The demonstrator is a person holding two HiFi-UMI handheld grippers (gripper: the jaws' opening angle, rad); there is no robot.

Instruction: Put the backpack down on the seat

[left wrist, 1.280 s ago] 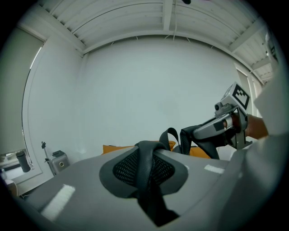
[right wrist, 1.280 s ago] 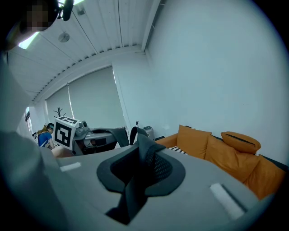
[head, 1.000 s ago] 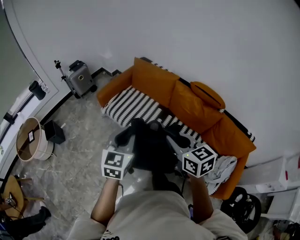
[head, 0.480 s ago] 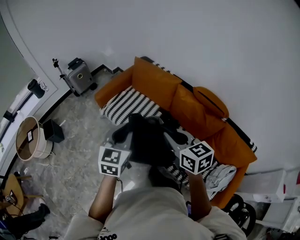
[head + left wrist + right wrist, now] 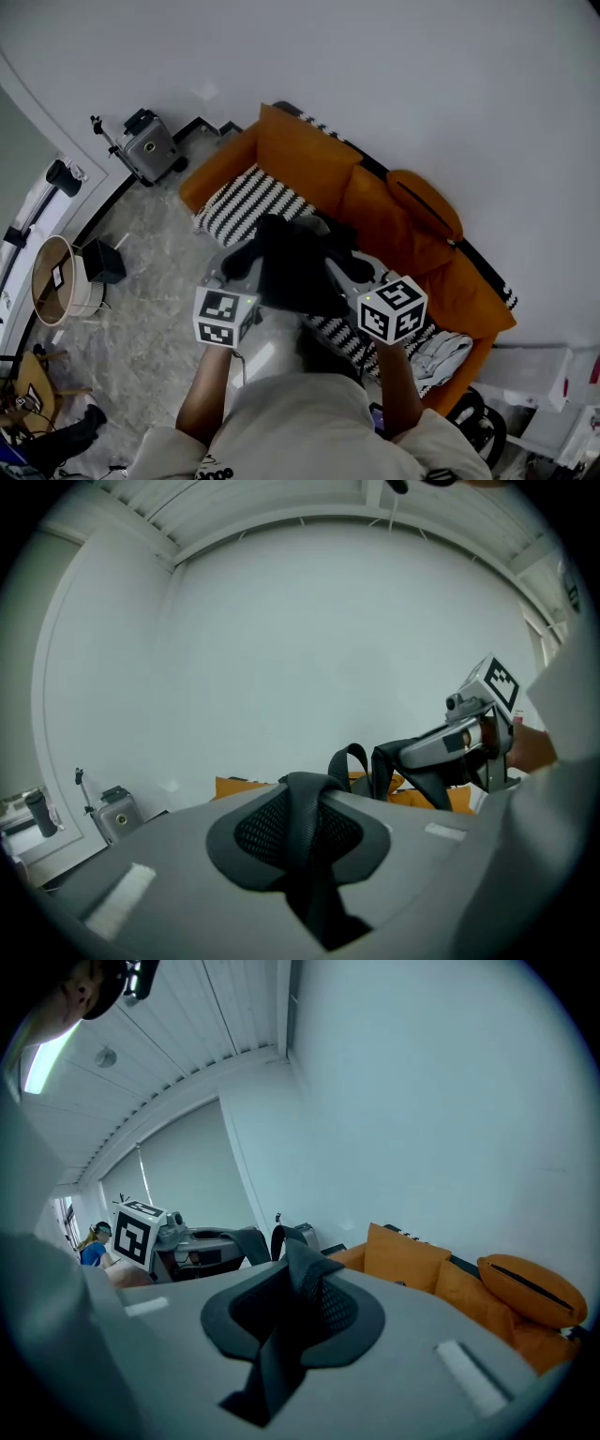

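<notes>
The black backpack hangs in the air between my two grippers, over the front edge of the orange sofa. The sofa's seat has a black-and-white striped cover. My left gripper is shut on a black padded strap of the backpack. My right gripper is shut on another black strap. In each gripper view the strap runs down between the grey jaws, and the other gripper shows across the bag.
An oval orange cushion lies on the sofa back. A pale cloth is bunched at the sofa's right end. A grey suitcase, a black box and a round drum-like object stand on the marble floor to the left.
The backpack and both grippers have drifted a little farther toward the sofa seat. Both grips on the straps are unchanged.
</notes>
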